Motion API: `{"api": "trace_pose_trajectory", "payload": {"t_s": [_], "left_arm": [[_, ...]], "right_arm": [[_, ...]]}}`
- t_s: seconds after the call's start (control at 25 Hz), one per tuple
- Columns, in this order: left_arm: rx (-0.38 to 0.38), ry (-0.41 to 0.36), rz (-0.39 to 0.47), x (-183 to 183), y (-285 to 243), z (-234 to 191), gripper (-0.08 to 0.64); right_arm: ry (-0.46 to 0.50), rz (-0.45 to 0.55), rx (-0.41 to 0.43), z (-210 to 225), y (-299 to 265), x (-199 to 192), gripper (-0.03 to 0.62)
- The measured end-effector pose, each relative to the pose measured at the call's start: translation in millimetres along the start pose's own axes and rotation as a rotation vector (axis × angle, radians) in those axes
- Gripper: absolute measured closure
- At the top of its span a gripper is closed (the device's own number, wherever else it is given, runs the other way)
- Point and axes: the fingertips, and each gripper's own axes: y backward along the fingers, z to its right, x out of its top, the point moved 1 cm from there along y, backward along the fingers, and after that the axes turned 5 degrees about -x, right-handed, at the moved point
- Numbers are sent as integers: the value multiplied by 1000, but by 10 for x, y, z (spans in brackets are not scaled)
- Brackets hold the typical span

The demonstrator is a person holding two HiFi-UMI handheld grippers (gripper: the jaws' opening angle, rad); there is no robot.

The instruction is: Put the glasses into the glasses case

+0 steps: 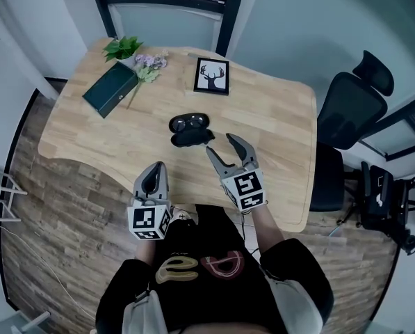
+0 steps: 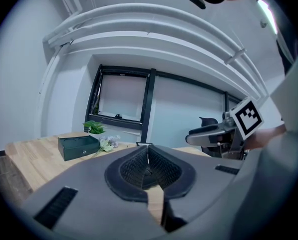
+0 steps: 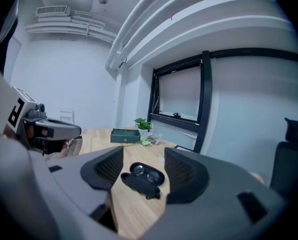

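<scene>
The right gripper, jaws apart, is pointing at the glasses case on the bench, the left gripper is holding its jaws together, and a bump might push the case away.

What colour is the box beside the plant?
The box is dark green, clearest in the head view.

The black oval glasses case lay at the middle of the pale wooden table, with the dark-framed glasses in it. Behind it stood the black-framed deer picture. At far left lay the dark green rectangular box, the small potted plant behind it. The right gripper was just before the case, the left gripper at its left.
</scene>
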Motion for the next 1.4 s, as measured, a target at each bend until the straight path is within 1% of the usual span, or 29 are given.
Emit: {"api": "trace_pose_trajectory", "payload": {"t_s": [0.12, 0.24, 0.4, 0.56, 0.88, 1.12, 1.28, 1.4], "left_arm": [[-4, 6, 4, 13, -7, 16, 541], [-16, 10, 22, 52, -24, 67, 541], [-28, 10, 33, 83, -11, 109, 541], [-22, 15, 29, 80, 10, 110, 541], [-31, 25, 36, 28, 43, 139, 541], [-42, 15, 43, 56, 38, 148, 541], [-40, 17, 51, 76, 61, 133, 541], [-38, 16, 54, 83, 82, 111, 541]], "right_arm": [[-46, 7, -1, -21, 86, -17, 331], [-73, -5, -2, -37, 157, -69, 331], [-115, 13, -24, -48, 242, -78, 336], [-114, 24, 3, -114, 283, -51, 348], [-78, 40, -7, -206, 310, -59, 406], [-99, 63, -24, -197, 339, -28, 469], [-87, 59, -40, -200, 353, -55, 492], [-103, 70, -51, -192, 358, -43, 531]]}}
